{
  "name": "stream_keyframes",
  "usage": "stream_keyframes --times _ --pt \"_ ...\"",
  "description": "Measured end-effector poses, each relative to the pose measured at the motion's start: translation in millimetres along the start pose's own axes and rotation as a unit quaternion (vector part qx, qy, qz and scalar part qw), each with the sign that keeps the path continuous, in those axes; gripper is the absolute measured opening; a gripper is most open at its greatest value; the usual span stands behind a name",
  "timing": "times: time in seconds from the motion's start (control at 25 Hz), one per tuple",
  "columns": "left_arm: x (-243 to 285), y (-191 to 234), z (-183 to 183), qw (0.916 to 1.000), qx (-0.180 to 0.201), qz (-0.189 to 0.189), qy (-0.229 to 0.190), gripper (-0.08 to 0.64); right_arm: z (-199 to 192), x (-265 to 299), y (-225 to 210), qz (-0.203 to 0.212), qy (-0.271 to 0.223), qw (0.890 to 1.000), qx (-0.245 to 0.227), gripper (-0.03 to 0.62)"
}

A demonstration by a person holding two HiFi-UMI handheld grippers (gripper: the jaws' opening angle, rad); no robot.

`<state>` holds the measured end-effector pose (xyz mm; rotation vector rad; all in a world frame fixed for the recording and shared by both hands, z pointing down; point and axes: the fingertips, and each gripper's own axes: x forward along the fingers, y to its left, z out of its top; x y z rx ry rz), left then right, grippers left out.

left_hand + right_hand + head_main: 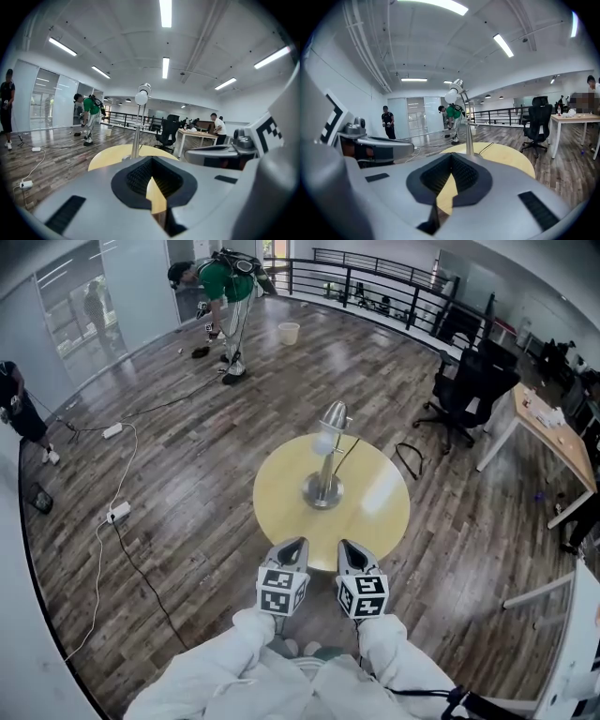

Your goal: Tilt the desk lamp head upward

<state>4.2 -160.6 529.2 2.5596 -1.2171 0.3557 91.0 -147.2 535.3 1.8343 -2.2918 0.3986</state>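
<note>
1. While a person in dark clothes (19,409) stands at the far left edge of the head view, a white power strip (118,512) lies on the wood floor (187,465) nearby.
2. At upper left, a person in a green top (223,282) bends over near a pale bucket (289,332).
3. At lower centre, the left gripper (292,546) hovers at the near rim of the round yellow table (277,502), jaws pressed together on nothing.
4. At centre frame, the desk lamp (327,465) stands upright mid-table, its head (332,416) atop the stem, well apart from both grippers.
5. Just to the right of the left one, the right gripper (350,547) is likewise closed and empty.
6. At upper right, a black office chair (469,390) sits beside a wooden desk (553,432).
</note>
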Motion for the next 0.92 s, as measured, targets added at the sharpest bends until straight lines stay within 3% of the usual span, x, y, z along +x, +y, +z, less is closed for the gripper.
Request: stream_keyframes --times 0.92 --pt "-4.4 -15.4 -10.8 0.9999 -0.002 -0.008 0.009 0.0 -10.9 -12.6 -2.6 0.0 0.01 1.0 0.007 0.013"
